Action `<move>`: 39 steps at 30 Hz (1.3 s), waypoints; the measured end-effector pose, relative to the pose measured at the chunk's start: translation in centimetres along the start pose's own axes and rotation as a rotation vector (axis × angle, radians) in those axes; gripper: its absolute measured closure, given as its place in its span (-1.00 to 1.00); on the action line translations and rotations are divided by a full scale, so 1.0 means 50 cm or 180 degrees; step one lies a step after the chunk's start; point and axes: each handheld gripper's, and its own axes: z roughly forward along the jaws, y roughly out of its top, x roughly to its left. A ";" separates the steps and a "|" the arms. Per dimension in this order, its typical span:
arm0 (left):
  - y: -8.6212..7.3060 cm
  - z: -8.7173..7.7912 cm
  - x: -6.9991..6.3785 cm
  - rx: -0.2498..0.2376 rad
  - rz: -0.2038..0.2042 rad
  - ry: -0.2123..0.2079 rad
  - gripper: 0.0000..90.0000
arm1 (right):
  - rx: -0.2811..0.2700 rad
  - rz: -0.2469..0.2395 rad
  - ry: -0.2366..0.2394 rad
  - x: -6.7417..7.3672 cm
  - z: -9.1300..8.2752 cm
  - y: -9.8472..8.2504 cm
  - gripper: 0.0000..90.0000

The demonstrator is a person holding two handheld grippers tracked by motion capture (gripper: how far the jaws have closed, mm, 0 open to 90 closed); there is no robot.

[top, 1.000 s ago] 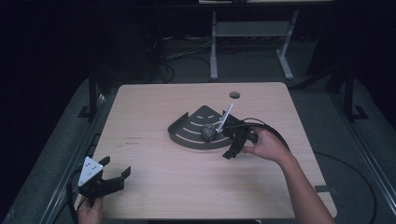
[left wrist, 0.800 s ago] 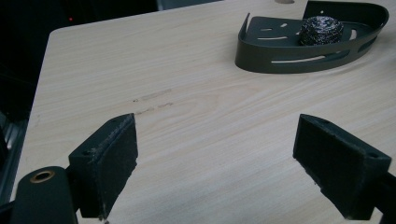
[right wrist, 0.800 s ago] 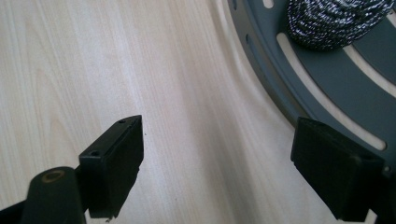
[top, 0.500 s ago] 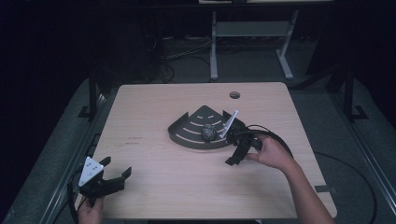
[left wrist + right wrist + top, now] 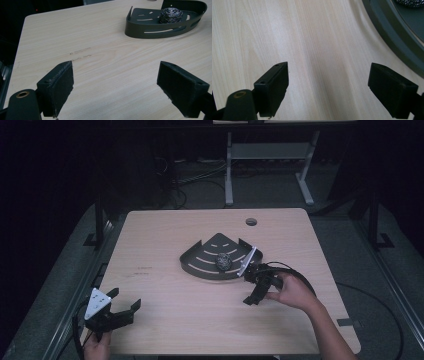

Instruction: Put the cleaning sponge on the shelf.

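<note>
Right gripper (image 5: 328, 85): jaws spread wide with nothing between them, only bare wood grain below; in the high view it sits just off the tray's right-hand corner, held from the right by the person's right hand (image 5: 292, 291), its grey plate tipped up beside the tray wall.
Right gripper fingers (image 5: 273, 86): black padded blocks, released, hovering close over the worktop; whether they touch it I cannot tell.
Left gripper (image 5: 116, 87): jaws likewise parted and holding nothing; in the high view it lies near the front left corner of the worktop, gripped from below by the left hand (image 5: 97, 346), well apart from the tray.
Left gripper fingers (image 5: 58, 86): open pads aimed across the wood toward the tray.
Tray (image 5: 197, 265): a dark, fan-shaped corner shelf with slotted floor and low wall, resting around the middle of the worktop, curved edge toward the person.
Scouring ball (image 5: 223, 261): a metallic wire scrubber lying inside the tray, toward its right half.
Worktop (image 5: 165, 235): pale wood, with a round cable hole (image 5: 251, 221) near the far edge, right of centre.
</note>
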 end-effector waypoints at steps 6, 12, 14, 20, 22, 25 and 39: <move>0.000 0.002 -0.002 0.0006 0.0002 -0.0008 -0.71 | 0.0015 0.0022 -0.0015 0.008 0.005 -0.016 -0.65; 0.000 0.002 -0.001 0.0004 0.0001 -0.0014 -0.71 | 0.0033 0.0052 0.0000 0.016 0.010 -0.031 -0.65; 0.000 0.003 -0.001 0.0014 0.0011 -0.0008 -0.71 | 0.0019 0.0071 -0.0002 0.018 0.010 -0.037 -0.65; -0.001 0.003 -0.002 0.0022 0.0019 -0.0013 -0.71 | 0.0008 0.0092 0.0003 0.024 0.012 -0.055 -0.65; -0.001 0.004 -0.002 0.0027 0.0022 -0.0016 -0.71 | -0.0003 0.0104 -0.0014 0.027 0.011 -0.061 -0.65; -0.001 0.004 -0.003 0.0027 0.0017 -0.0019 -0.71 | -0.0016 0.0116 -0.0017 0.031 0.010 -0.068 -0.65; -0.001 0.007 -0.005 0.0039 0.0031 -0.0028 -0.71 | -0.0153 0.0214 -0.0030 0.054 0.012 -0.124 -0.66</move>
